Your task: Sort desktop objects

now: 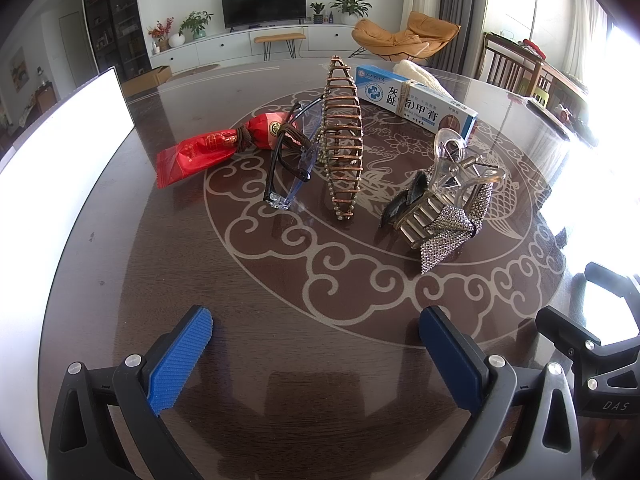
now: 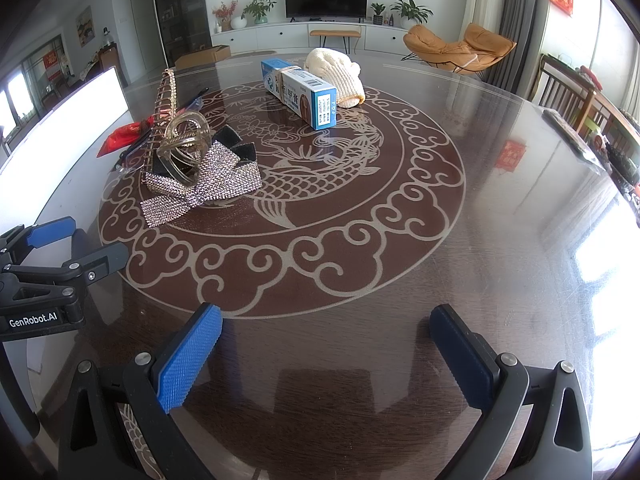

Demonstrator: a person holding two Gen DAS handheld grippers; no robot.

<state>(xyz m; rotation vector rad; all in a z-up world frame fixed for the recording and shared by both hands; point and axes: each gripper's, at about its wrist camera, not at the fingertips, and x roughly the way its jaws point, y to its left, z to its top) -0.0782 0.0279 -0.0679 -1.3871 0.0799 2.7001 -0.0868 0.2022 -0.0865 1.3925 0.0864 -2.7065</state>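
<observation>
You are holding both tools released and empty over the near counter [image 2: 500, 208]: left tool [image 1: 316, 354], right tool [image 2: 326, 354]. Sorting appears not yet begun. The items are lying far-left in a cluster: red packet [image 1: 200, 154], glasses [image 1: 292, 160], copper hair clip [image 1: 342, 136], rhinestone bow clip [image 2: 200, 182]; the ointment box [image 2: 300, 94] and knit glove [image 2: 340, 70] are sitting farther back. No container is showing. The next move likely calls for reaching forward to one item.

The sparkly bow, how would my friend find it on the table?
Look at the round brown table with the fish pattern. On its left side sits a heap of hair clips; the sparkly bow lies at the front. It alone is covered in tiny glittering stones.
</observation>
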